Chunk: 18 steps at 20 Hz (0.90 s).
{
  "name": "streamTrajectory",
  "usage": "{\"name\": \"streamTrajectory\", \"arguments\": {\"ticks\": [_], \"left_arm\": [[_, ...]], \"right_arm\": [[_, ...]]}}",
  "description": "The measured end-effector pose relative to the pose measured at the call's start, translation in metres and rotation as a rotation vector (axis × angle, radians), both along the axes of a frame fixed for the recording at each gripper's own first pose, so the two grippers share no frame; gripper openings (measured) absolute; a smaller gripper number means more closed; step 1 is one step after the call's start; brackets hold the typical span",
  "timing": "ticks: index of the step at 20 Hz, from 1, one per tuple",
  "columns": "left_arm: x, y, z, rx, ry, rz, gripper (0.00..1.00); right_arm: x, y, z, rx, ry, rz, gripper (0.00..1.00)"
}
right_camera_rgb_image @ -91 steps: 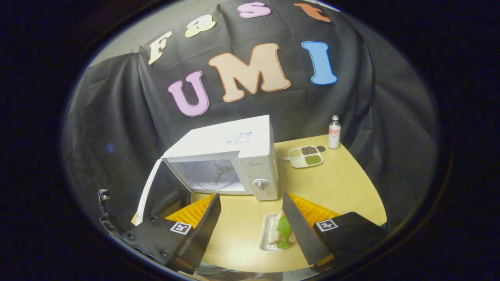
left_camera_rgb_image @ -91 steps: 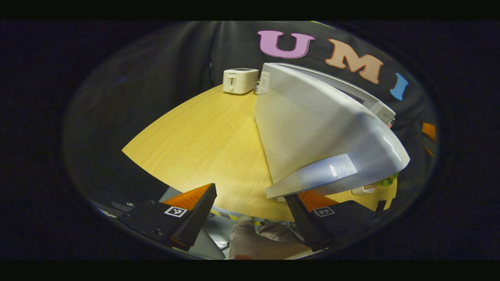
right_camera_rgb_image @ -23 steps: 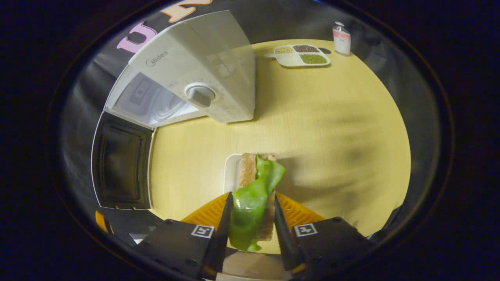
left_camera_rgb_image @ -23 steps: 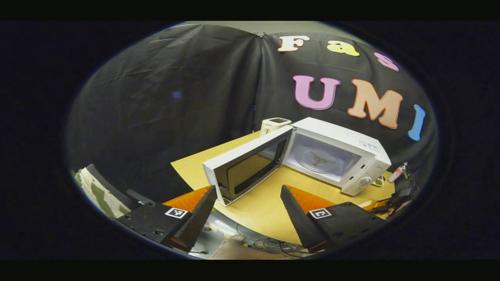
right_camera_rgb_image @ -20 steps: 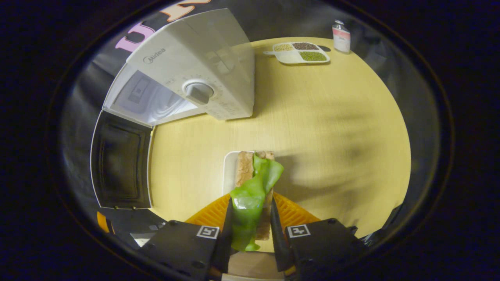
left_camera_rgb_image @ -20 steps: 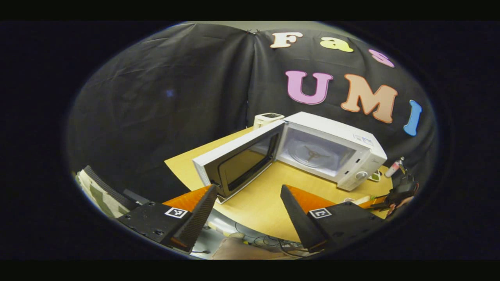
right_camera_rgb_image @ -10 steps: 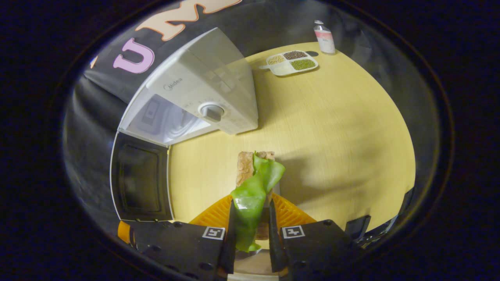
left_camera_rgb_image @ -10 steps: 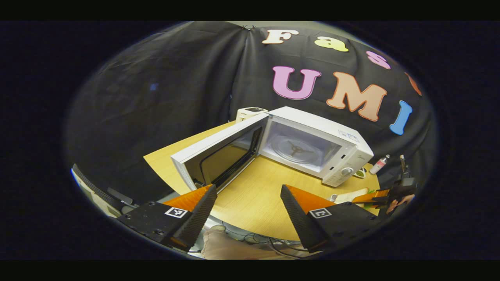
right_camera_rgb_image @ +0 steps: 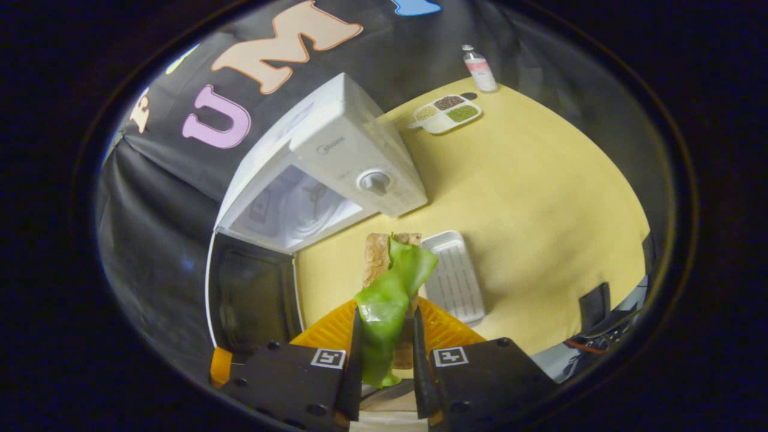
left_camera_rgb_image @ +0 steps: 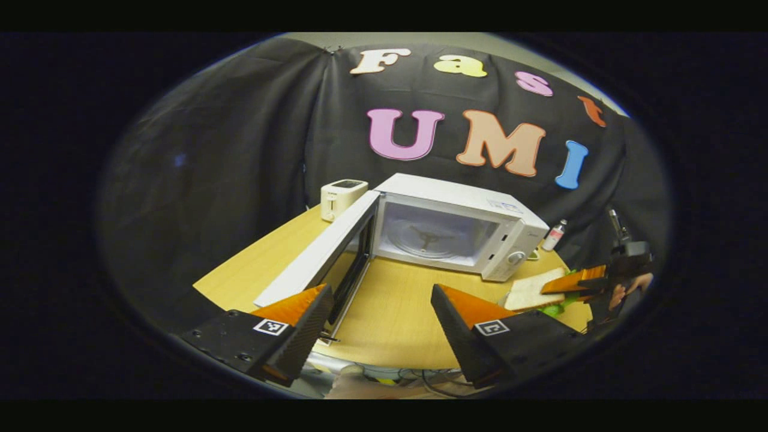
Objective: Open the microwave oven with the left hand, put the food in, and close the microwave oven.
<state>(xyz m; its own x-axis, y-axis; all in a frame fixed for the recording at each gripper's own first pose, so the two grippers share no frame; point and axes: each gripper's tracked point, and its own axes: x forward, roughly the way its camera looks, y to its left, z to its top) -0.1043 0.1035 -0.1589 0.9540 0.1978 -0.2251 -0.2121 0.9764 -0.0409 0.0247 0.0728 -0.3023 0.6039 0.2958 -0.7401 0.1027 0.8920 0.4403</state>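
Observation:
The white microwave (left_camera_rgb_image: 447,225) stands mid-table with its door (left_camera_rgb_image: 315,258) swung wide to the left and its cavity (left_camera_rgb_image: 432,234) bare. My left gripper (left_camera_rgb_image: 381,289) hovers open over the table's near edge, just right of the door, holding nothing. In the right gripper view, my right gripper (right_camera_rgb_image: 385,315) is shut on the sandwich (right_camera_rgb_image: 377,258), whose green lettuce leaf (right_camera_rgb_image: 390,294) hangs between the fingers. It is held above the table, in front of the open microwave (right_camera_rgb_image: 336,156). In the left gripper view the right gripper (left_camera_rgb_image: 585,281) holds the sandwich (left_camera_rgb_image: 531,293) at far right.
An empty white tray (right_camera_rgb_image: 453,276) lies on the wooden table (right_camera_rgb_image: 540,198) just right of the sandwich. A sectioned dish of grains (right_camera_rgb_image: 444,114) and a small bottle (right_camera_rgb_image: 478,67) sit at the far edge. A white toaster (left_camera_rgb_image: 341,198) stands behind the door.
The right gripper shut on the sandwich, lifted it off the white tray and carried it left toward the microwave opening. The left gripper drew back from the opened door, staying open.

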Motion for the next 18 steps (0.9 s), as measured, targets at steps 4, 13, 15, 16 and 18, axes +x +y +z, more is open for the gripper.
{"name": "streamTrajectory", "arguments": {"ticks": [4,13,15,16,18], "left_arm": [[-0.004,0.01,0.016,0.059,-0.059,-0.091,0.94],[-0.025,0.075,0.034,0.011,-0.143,-0.053,0.95],[-0.03,0.092,0.037,0.017,-0.152,-0.023,0.95],[-0.032,0.101,0.036,0.015,-0.153,-0.006,0.95],[-0.034,0.116,0.035,-0.005,-0.151,0.023,0.95]], "right_arm": [[-0.013,0.036,0.011,-0.006,-0.046,0.006,0.39],[0.006,0.125,0.033,0.135,-0.182,0.033,0.38],[0.02,0.145,0.034,0.206,-0.214,0.024,0.38],[0.027,0.152,0.033,0.234,-0.219,0.015,0.38],[0.04,0.167,0.027,0.291,-0.217,-0.016,0.38]]}}
